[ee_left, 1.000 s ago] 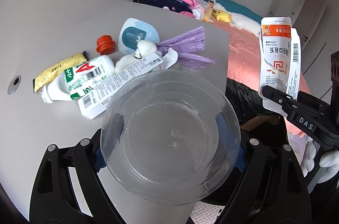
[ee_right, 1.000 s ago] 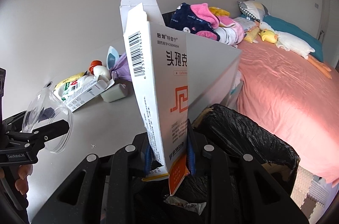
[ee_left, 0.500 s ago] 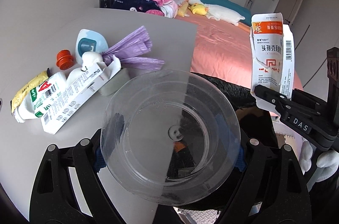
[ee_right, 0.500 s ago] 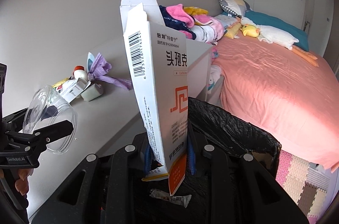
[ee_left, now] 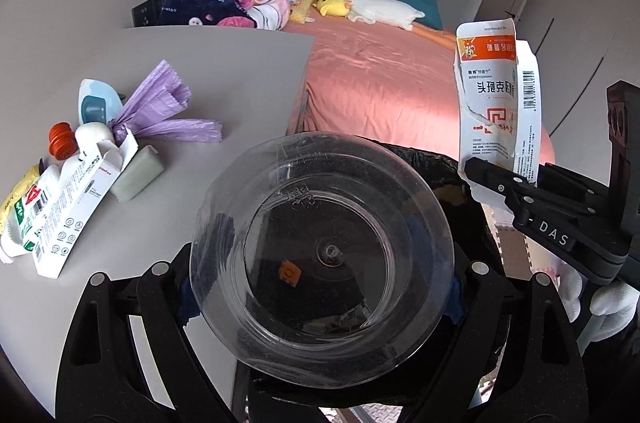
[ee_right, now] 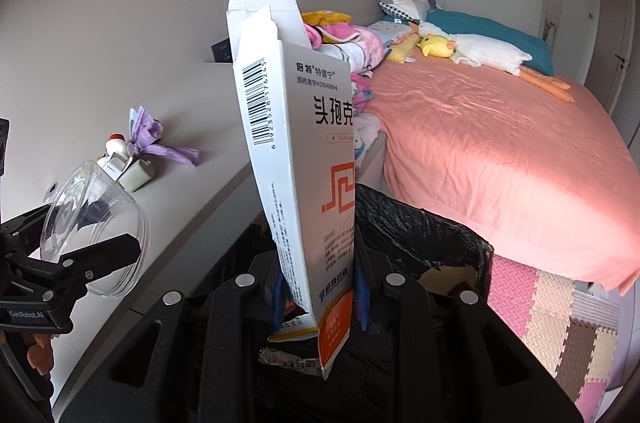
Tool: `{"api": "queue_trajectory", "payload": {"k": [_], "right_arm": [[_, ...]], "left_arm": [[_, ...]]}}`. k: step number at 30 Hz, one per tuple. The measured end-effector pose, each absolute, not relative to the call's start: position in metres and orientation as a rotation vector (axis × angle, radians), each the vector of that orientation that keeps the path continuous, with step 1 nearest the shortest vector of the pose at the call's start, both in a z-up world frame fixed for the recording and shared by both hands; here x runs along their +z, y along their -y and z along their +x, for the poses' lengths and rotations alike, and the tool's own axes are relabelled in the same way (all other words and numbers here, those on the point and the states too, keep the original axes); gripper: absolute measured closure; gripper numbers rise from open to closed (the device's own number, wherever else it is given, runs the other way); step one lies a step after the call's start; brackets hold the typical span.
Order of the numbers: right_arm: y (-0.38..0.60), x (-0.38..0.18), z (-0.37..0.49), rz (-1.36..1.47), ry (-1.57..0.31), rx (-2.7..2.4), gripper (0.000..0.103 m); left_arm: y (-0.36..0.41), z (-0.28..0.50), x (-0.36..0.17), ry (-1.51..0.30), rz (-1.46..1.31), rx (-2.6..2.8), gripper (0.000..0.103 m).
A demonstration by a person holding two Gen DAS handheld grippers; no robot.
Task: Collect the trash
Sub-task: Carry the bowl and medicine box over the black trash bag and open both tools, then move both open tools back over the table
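Note:
My left gripper [ee_left: 320, 287] is shut on a clear plastic bowl [ee_left: 324, 243], held over the black-lined trash bin [ee_left: 444, 191]; the bowl also shows in the right wrist view [ee_right: 96, 227]. My right gripper [ee_right: 318, 287] is shut on a torn white and orange medicine box [ee_right: 296, 159], upright over the bin [ee_right: 432, 235]; the box shows in the left wrist view [ee_left: 496, 103]. Trash lies on the grey desk [ee_left: 224, 71]: a purple bag [ee_left: 160, 111], a white carton [ee_left: 76, 207], a red cap [ee_left: 62, 139], a milk bottle [ee_left: 24, 215].
A grey-green block [ee_left: 136, 175] and a blue and white pouch [ee_left: 96, 103] lie among the desk trash. A bed with a pink sheet [ee_right: 500, 151], pillows and plush toys stands beyond the bin. Foam floor mats [ee_right: 560, 311] lie at the bed's foot.
Both grippers have swung right, away from the desk trash, and now hold the bowl and box over the bin. Neither grip has changed.

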State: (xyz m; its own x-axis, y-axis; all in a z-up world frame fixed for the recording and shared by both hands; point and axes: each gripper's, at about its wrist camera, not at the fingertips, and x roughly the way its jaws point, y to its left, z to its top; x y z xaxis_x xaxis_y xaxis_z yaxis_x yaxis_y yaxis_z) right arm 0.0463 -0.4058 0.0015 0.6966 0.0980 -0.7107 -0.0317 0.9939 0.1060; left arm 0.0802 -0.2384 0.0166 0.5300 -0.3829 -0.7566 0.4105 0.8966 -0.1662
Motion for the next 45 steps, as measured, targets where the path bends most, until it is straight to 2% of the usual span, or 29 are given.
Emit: {"api": "queue_trajectory", "payload": {"k": [21, 35, 37, 38, 39, 41, 45], "right_arm": [[0.463, -0.016, 0.016, 0.178, -0.823, -0.090, 0.074], [0.465, -0.021, 0.013, 0.180, -0.852, -0.088, 0.073], [0.463, -0.021, 0.014, 0.178, -0.862, -0.072, 0.067], [0.463, -0.021, 0.014, 0.188, -0.858, -0.069, 0.056], [0.464, -0.020, 0.013, 0.200, -0.849, -0.078, 0.039], [0.467, -0.016, 0.010, 0.219, -0.813, -0.104, 0.023], [0.470, -0.013, 0.008, 0.231, -0.800, -0.112, 0.023]], "left_arm": [[0.317, 0.083, -0.008, -0.965, 0.155, -0.627, 0.018], [0.318, 0.079, -0.023, -1.003, 0.157, -0.640, 0.018], [0.318, 0.079, -0.026, -1.023, 0.158, -0.664, 0.014], [0.317, 0.080, -0.027, -1.026, 0.164, -0.656, 0.010], [0.316, 0.080, -0.028, -1.019, 0.177, -0.630, 0.006], [0.313, 0.079, -0.029, -0.989, 0.204, -0.582, 0.006], [0.304, 0.082, -0.030, -0.978, 0.178, -0.544, 0.006]]}}
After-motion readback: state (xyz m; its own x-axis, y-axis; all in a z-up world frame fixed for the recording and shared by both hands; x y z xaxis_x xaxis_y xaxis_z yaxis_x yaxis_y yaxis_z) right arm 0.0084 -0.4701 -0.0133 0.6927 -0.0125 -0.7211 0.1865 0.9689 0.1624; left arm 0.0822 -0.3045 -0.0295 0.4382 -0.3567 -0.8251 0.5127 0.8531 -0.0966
